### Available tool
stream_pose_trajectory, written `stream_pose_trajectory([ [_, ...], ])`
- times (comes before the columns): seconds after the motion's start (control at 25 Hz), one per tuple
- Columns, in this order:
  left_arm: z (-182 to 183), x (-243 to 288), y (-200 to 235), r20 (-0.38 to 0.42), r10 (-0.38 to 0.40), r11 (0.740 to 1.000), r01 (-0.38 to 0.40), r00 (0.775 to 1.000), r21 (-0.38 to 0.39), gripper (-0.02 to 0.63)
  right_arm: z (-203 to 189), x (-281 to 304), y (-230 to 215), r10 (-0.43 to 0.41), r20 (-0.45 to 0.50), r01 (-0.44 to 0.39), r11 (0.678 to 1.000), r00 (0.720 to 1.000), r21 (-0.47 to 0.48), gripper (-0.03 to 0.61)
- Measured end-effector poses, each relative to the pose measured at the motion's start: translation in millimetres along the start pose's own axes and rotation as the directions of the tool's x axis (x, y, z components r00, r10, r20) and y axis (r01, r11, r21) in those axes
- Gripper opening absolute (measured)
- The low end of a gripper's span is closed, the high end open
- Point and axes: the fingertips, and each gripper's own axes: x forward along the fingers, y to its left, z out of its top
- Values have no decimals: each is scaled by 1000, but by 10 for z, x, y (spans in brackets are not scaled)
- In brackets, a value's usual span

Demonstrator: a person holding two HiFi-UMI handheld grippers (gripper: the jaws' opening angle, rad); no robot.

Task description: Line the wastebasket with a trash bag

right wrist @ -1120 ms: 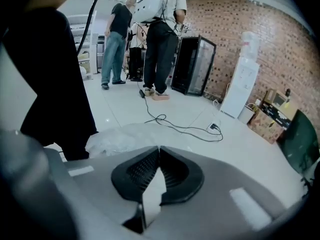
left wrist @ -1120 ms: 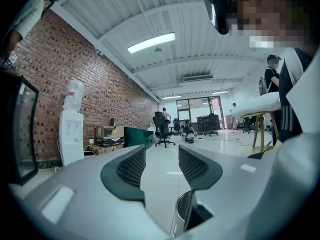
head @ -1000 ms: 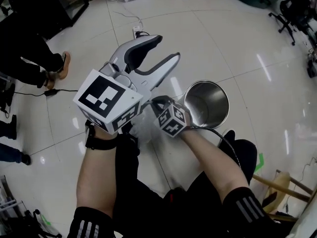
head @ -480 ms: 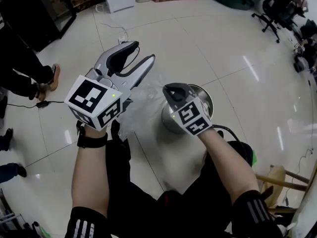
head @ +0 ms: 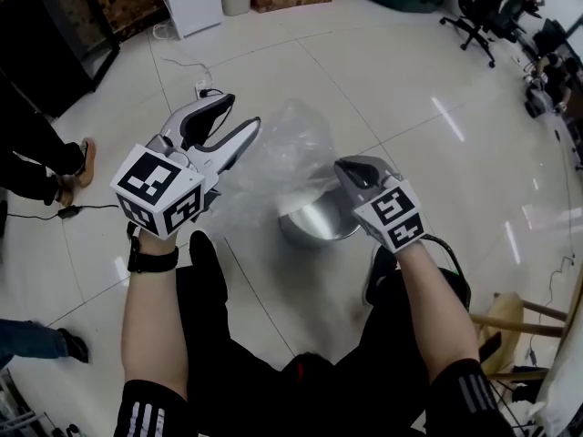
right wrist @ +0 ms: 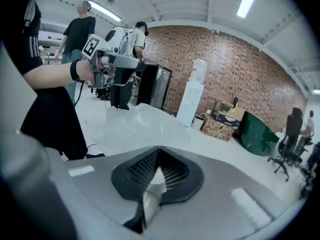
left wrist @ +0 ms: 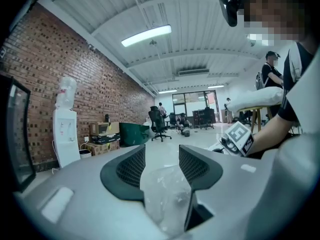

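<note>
The right gripper (head: 353, 167) is clamped on the clear trash bag (head: 282, 153). The left gripper (head: 235, 116) gapes, with plastic lying loose between its jaws. The steel wastebasket (head: 319, 226) stands at the bag's 5 o'clock.

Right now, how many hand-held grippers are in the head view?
2. Left hand-held gripper at left, jaws apart, trash bag plastic between them; right hand-held gripper at right, over the wastebasket, shut on the bag. None look hidden.
</note>
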Motion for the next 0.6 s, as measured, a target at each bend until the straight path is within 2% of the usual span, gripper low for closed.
stream_pose_trajectory([
  [0.16,-310,153,-134,-149,-25,995,39,989,95,221,-410,-124,-55,101,-79,-92,990,992,105,6],
  [0.28,-470,228,-169,-213,-12,989,42,977,138,221,-634,-206,-50,158,-133,-144,984,978,109,6],
  [0.4,-639,307,-229,-275,-32,983,81,961,168,221,-820,-195,85,237,-199,-220,970,951,103,6],
  [0.52,-921,364,-358,-386,-72,972,152,920,182,221,-1111,-124,251,307,-299,-291,952,903,98,6],
  [0.6,-1174,380,-439,-483,-88,961,202,871,189,221,-1348,-82,330,333,-372,-321,942,866,96,6],
])
